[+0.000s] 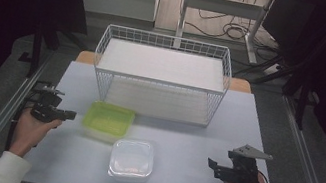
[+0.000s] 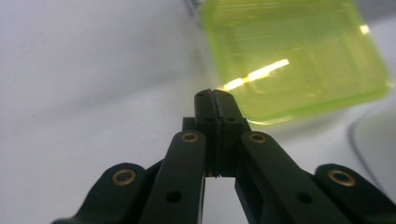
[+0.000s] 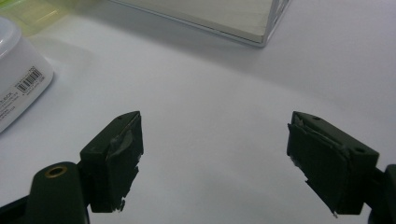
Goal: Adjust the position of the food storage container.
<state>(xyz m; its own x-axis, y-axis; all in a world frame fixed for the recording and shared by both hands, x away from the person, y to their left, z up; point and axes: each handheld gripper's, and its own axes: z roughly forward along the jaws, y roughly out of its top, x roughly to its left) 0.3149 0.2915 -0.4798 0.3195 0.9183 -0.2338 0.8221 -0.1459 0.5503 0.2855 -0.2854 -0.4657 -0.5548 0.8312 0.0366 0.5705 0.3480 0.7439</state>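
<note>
A translucent lime-green square plastic container (image 1: 109, 120) with rounded corners is sitting just left of centre in the high view, on the pale matte table (image 1: 186, 177). Its walls are glossy and are catching a bright streak of light in the left gripper view (image 2: 294, 60); nothing is showing inside it. Touching or just beside its lower right corner, a clear, frosted square plastic container (image 1: 132, 159) with a domed lid is resting at lower centre; its contents cannot be told. In the right gripper view its white side (image 3: 18, 79) is carrying a barcode label at the left edge.

Behind both, at upper centre, a white wire-mesh two-tier rack (image 1: 161, 76) is standing with flat white panels lining each level; both levels are looking bare.

The left claw (image 1: 68, 115) is lying at the left of the high view, held in a hand, its black jaws pressed together on nothing, their tips pointing at the green container and just short of it (image 2: 215, 100). The right claw (image 1: 211, 164) is sitting at lower right, held in the other hand, its jaws standing wide apart over bare table (image 3: 215, 140); its black pads are looking scuffed and ragged.

The table is smooth and uniform, edged by metal rails at either side. Beyond it a grey floor, cables and a metal frame are showing; the surroundings are dark.
</note>
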